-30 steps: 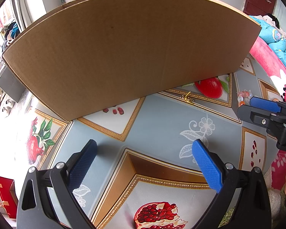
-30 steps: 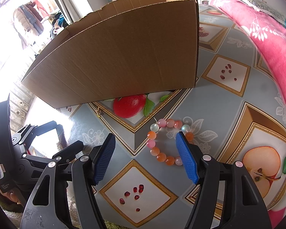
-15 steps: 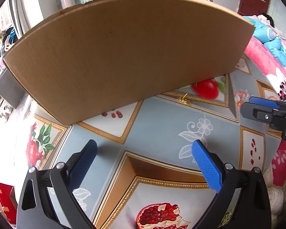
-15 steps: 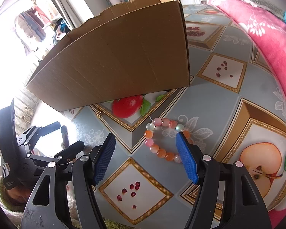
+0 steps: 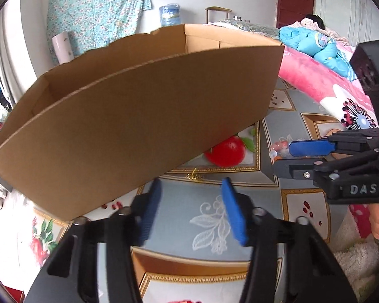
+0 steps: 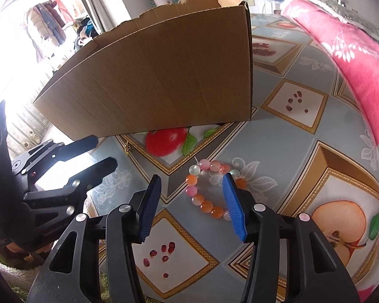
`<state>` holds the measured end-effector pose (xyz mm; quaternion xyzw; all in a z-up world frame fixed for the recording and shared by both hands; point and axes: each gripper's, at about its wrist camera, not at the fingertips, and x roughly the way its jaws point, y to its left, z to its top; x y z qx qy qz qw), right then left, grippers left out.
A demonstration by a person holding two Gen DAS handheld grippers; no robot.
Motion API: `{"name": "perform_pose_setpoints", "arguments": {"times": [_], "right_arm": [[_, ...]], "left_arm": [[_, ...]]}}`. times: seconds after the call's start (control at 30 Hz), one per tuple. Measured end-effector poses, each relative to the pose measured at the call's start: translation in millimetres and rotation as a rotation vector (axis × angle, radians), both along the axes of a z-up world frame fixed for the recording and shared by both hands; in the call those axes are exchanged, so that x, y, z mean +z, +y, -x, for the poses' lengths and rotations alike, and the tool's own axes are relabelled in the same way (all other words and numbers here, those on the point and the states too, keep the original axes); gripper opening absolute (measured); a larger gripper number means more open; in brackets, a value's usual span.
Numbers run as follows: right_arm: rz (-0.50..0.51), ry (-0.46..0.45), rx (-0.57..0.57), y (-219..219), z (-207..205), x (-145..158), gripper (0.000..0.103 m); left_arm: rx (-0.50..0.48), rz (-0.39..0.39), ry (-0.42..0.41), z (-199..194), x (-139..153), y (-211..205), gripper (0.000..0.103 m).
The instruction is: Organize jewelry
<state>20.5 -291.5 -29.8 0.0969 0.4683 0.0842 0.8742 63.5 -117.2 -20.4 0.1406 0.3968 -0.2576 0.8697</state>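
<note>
Since the earlier frames, both grippers' jaws have been closing. The left gripper (image 5: pixel 190 210) stands narrowed over bare tablecloth (image 5: pixel 189 202), nothing between its pads. The right gripper (image 6: pixel 192 205) is partly closed, 1 bead bracelet (image 6: pixel 209 189) lying between its pads, contact unclear. The left view alone shows raised lettering "DAS" (image 5: pixel 362 189) and a small gold trinket (image 5: pixel 194 176) near the 1 cardboard box (image 5: pixel 139 116); the right view alone shows the whole bracelet.

A home bedroom: pink floral quilt (image 6: pixel 351 58), hanging clothes (image 6: pixel 46 29), fruit-print tablecloth (image 6: pixel 303 151).
</note>
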Motion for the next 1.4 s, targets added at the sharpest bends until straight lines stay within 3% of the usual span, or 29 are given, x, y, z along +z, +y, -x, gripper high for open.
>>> {"name": "perform_pose_setpoints", "arguments": {"times": [0.07,0.17,0.67,0.93,1.4], "right_arm": [[0.007,-0.005,0.005,-1,0,0,0.047],[0.004,-0.010,0.011,-4,0,0,0.047],[-0.008,-0.038,0.024,-17,10,1,0.047],[-0.003,-0.087,0.045,-24,26,12,0.045],[0.137,-0.051,0.081,4,15,6,0.028]], "left_arm": [[-0.009,-0.003,0.008,2,-4,-6,0.030],[-0.014,-0.013,0.011,1,-6,-5,0.022],[-0.023,-0.042,0.002,-6,-13,-12,0.005],[-0.015,-0.040,0.001,-7,-13,-15,0.001],[0.011,-0.030,0.090,-3,-8,-16,0.001]]}}
